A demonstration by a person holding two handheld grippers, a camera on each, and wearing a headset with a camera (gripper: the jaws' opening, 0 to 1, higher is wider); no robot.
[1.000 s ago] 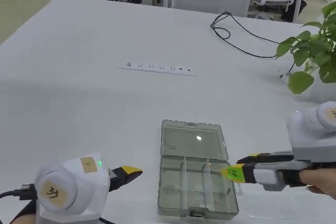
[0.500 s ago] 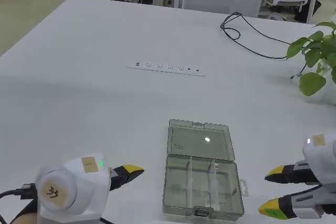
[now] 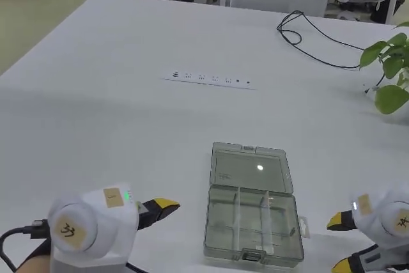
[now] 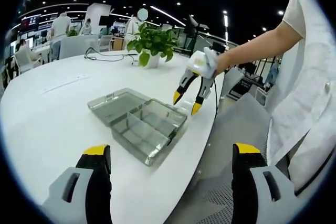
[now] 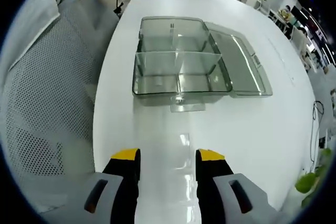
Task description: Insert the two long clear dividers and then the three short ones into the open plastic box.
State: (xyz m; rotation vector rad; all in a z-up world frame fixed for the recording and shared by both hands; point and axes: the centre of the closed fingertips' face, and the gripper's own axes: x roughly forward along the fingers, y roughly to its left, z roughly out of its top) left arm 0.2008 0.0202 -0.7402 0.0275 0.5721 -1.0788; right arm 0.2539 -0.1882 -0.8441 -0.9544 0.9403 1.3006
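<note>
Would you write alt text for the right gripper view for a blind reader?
An open clear plastic box, dividers standing inside, sits on a white table with its lid laid flat. The right gripper points at it, jaws open and empty.

head view above, gripper views low, opposite sides, sharing box [image 3: 250, 171]

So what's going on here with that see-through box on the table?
A person at a white table is fitting clear dividers into an open plastic box, working with a hand-held gripper in each hand. Two long dividers already stand inside. The right hand-held gripper is open and hovers over small clear pieces lying on the table beside the box, likely the short dividers. The left hand-held gripper is open and empty, off to the other side.
</note>
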